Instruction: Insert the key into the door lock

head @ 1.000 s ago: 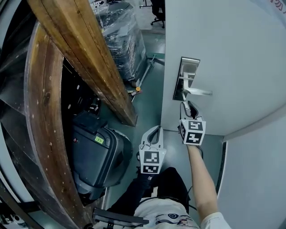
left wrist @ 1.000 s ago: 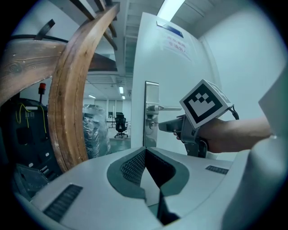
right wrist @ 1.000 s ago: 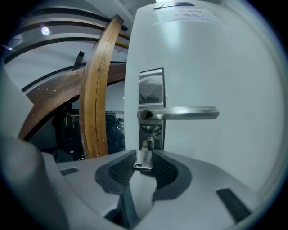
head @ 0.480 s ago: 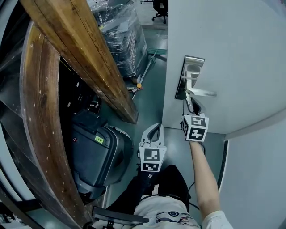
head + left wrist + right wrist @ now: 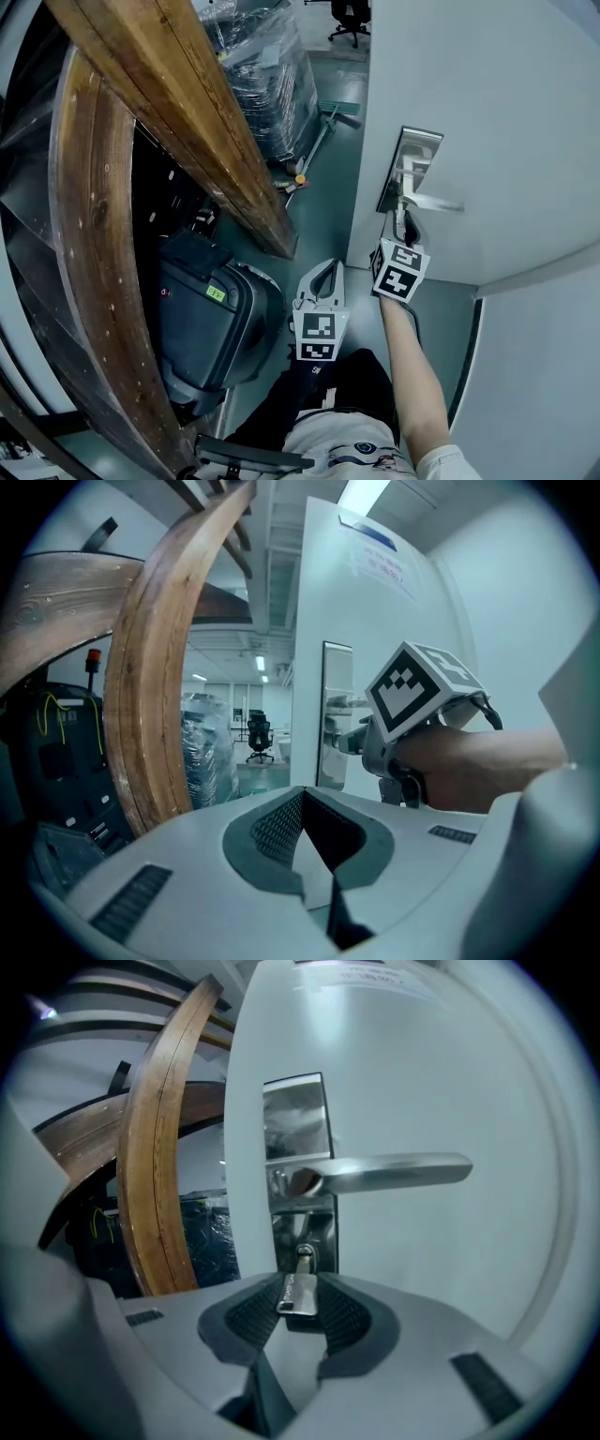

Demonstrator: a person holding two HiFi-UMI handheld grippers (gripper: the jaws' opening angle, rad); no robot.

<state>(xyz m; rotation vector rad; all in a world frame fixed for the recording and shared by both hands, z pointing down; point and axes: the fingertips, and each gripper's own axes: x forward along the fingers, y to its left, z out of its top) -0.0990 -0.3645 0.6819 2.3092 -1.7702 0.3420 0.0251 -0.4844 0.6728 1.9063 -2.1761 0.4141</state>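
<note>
Right gripper (image 5: 298, 1303) we've got clamped on the key (image 5: 298, 1288); its tip meets the lock (image 5: 304, 1258) below the handle (image 5: 375, 1174). Left gripper (image 5: 305, 808) sits closed, empty.

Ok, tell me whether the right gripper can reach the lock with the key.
Probably yes. The right gripper holds the key with its tip already at the lock, below the handle, and nothing stands between.

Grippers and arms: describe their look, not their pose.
The left gripper and right gripper are pale grey, with dark ribbed pads and a black-and-white marker cube each. The left arm wears a dark sleeve; the right, a short white sleeve.
</note>
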